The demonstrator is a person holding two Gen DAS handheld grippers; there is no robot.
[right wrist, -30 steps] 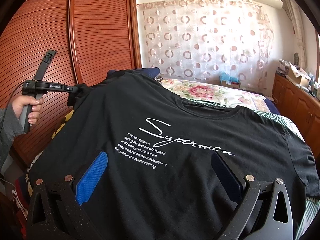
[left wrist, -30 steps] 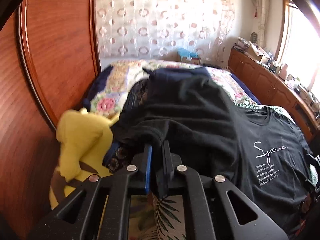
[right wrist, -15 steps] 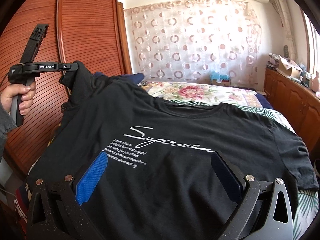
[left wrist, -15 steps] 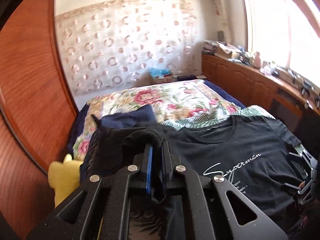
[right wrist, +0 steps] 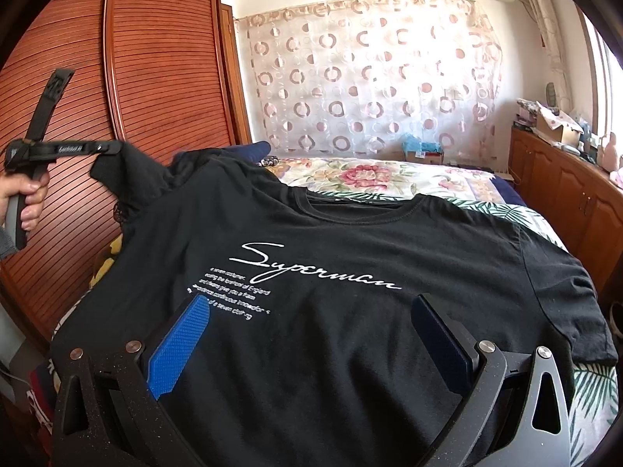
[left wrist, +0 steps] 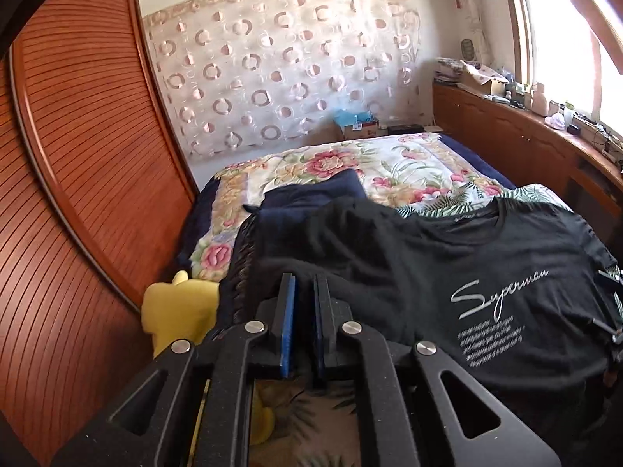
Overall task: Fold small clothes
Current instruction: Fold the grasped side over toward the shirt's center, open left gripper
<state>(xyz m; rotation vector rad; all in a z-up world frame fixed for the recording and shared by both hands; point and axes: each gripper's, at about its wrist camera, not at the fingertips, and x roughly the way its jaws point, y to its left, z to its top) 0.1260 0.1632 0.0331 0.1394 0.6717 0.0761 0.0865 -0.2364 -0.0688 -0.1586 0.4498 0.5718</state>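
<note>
Since a second ago the left gripper (right wrist: 111,148) has risen and swung round, carrying the sleeve (right wrist: 117,171) of the black T-shirt (right wrist: 350,272) up off the bed (right wrist: 447,186); the sleeve now hangs clear at the wardrobe side, and the print has come into the left wrist view. Judgement: the first fold, sleeve across the body, is under way. The left fingers (left wrist: 289,311) are clenched on the sleeve cloth. The right gripper (right wrist: 307,334) has kept its place, its fingers spread wide and grasping nothing, low over the shirt's lower front with the print just beyond. The shirt body lies flat across the bed.
</note>
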